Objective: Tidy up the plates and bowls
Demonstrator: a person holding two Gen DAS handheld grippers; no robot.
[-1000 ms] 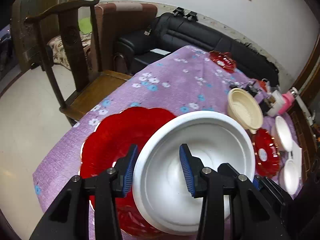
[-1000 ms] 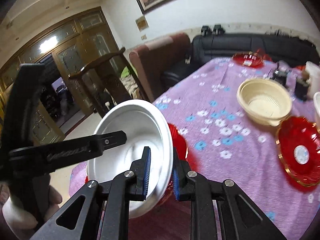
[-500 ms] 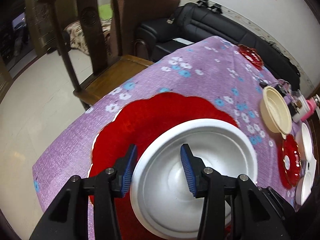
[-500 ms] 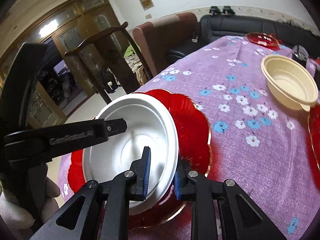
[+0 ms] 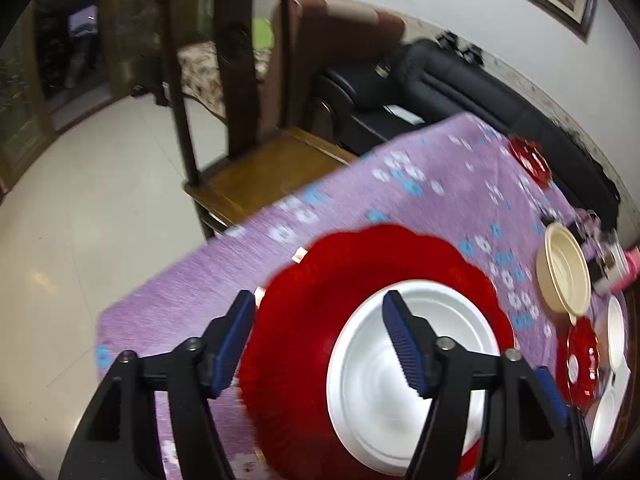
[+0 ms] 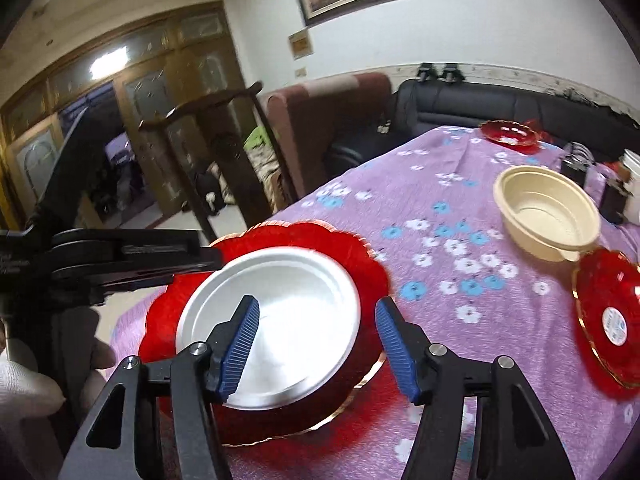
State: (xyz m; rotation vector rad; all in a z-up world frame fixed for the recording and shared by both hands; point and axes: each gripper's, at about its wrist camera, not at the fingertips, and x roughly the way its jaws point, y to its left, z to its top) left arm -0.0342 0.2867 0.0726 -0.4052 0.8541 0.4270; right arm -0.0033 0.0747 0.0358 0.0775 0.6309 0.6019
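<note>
Lowered since before — white bowl [image 6: 276, 316] sits mouth-up on red plate [image 6: 360, 256].

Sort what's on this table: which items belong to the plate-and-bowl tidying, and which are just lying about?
Job: white bowl resting on the large red plate; cream bowl; small red plate; far red plate; white bowls.

Lying about: wooden chair; black sofa; dark clutter at the table's far edge.

Probably home: sofa [image 6: 500, 108], wooden chair [image 5: 236, 92].
</note>
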